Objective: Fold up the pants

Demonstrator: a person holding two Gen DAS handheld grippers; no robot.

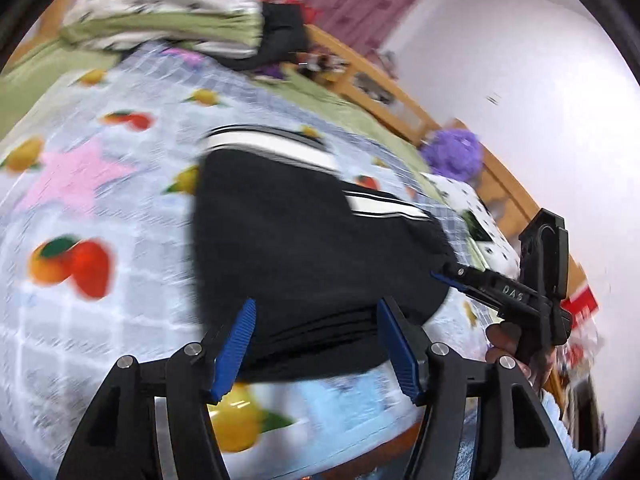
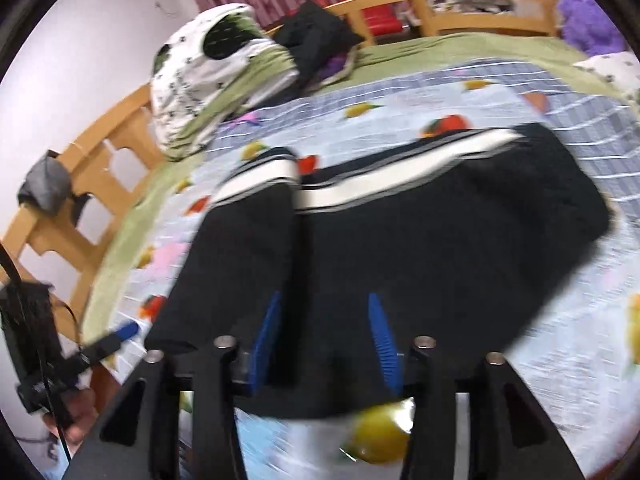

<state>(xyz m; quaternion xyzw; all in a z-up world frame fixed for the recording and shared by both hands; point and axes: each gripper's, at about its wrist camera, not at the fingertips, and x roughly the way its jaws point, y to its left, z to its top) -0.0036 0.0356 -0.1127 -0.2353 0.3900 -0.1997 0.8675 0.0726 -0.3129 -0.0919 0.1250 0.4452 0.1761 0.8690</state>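
Black pants (image 1: pixel 304 240) with white side stripes lie folded on a fruit-print bed sheet (image 1: pixel 100 208). My left gripper (image 1: pixel 318 344) hovers over their near edge, open, its blue pads apart with only cloth below the gap. At the right of the left wrist view, my right gripper (image 1: pixel 450 280) reaches to the pants' right edge, held by a hand. In the right wrist view the pants (image 2: pixel 440 232) show as two overlapped black parts, and my right gripper (image 2: pixel 325 344) stands open above their near hem. My left gripper (image 2: pixel 124 330) shows at the far left, beside the pants.
A heap of white and green bedding (image 2: pixel 208 80) and a dark garment (image 2: pixel 316 36) lie at the far side of the bed. A wooden bed frame (image 2: pixel 100 148) runs around it. A purple plush (image 1: pixel 454 152) and a spotted pillow (image 1: pixel 476 216) sit at the right.
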